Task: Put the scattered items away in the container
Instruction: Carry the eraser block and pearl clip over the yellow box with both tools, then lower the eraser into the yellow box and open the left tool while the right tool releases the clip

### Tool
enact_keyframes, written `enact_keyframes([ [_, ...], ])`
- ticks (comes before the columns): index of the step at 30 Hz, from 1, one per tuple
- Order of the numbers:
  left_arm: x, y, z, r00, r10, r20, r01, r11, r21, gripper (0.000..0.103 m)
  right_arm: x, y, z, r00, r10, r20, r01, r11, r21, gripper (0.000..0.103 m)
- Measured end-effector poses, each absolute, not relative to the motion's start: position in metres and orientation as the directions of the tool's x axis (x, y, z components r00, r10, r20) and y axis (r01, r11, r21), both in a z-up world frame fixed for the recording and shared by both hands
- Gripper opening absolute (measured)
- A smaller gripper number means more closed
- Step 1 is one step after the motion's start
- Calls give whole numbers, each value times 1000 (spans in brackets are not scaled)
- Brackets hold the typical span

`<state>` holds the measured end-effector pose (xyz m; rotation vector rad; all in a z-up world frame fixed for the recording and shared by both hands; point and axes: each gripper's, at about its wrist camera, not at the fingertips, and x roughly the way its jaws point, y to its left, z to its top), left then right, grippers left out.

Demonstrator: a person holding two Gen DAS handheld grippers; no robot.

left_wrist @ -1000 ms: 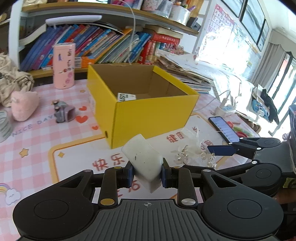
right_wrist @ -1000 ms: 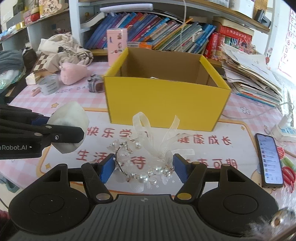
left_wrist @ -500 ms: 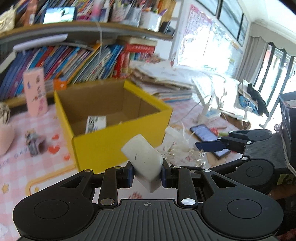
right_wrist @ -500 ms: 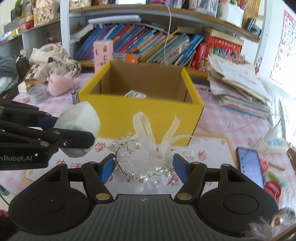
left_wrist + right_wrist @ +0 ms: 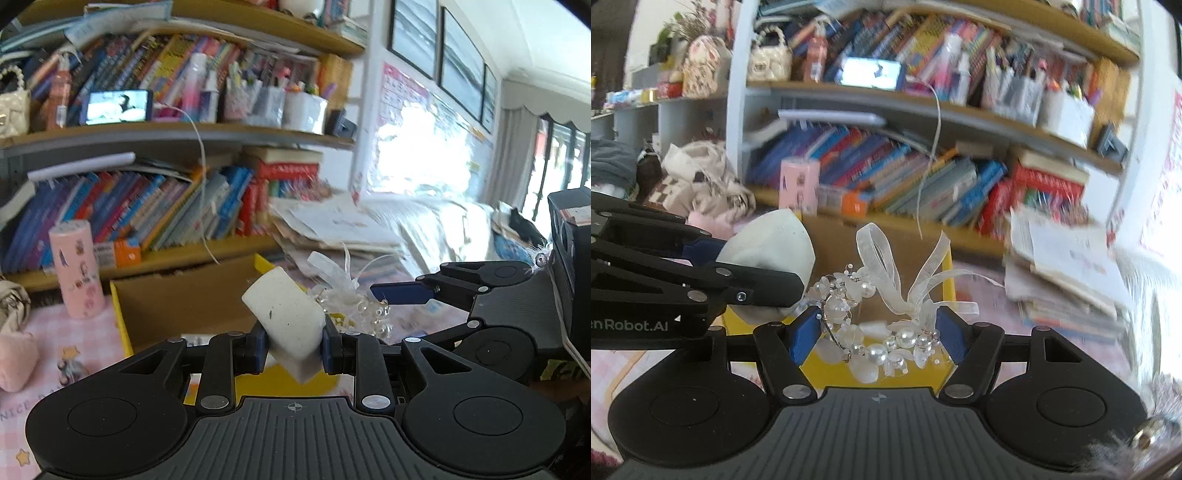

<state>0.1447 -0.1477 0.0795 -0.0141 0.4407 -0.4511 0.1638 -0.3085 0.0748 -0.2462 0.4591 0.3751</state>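
Note:
My left gripper (image 5: pixel 291 345) is shut on a white block (image 5: pixel 282 314) and holds it over the front edge of the open yellow cardboard box (image 5: pixel 122 325). My right gripper (image 5: pixel 877 334) is shut on a pearl bracelet with white ribbon (image 5: pixel 864 317), held above the box's front wall (image 5: pixel 827 369). The left gripper with the white block (image 5: pixel 768 251) shows at the left of the right wrist view. The right gripper's blue finger (image 5: pixel 400 293) and the bracelet (image 5: pixel 347 295) show at the right of the left wrist view. A white card lies inside the box.
A pink cylinder (image 5: pixel 75 269) stands left of the box on the pink checked tablecloth (image 5: pixel 55 332). A pink plush (image 5: pixel 14 360) and a small figure (image 5: pixel 70 369) lie to the left. Bookshelves (image 5: pixel 147 206) rise behind. A paper stack (image 5: pixel 1067 269) sits right.
Both grippers have risen and moved forward over the box, each still holding its item. The views now tilt up toward the bookshelves.

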Motion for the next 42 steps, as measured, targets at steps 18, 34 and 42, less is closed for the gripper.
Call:
enact_keyframes([
  [18, 213, -141, 64, 824, -220, -522, 212, 974, -75, 26, 265, -294, 53, 712, 446, -542, -583, 806, -103, 66],
  [34, 270, -166, 18, 678, -130, -724, 264, 962, 75, 27, 357, -260, 17, 525, 414, -743, -786, 571, -237, 66],
  [42, 278, -168, 9, 646, -108, -755, 267, 960, 91, 27, 383, -243, -6, 454, 363, -814, -852, 443, -278, 67],
])
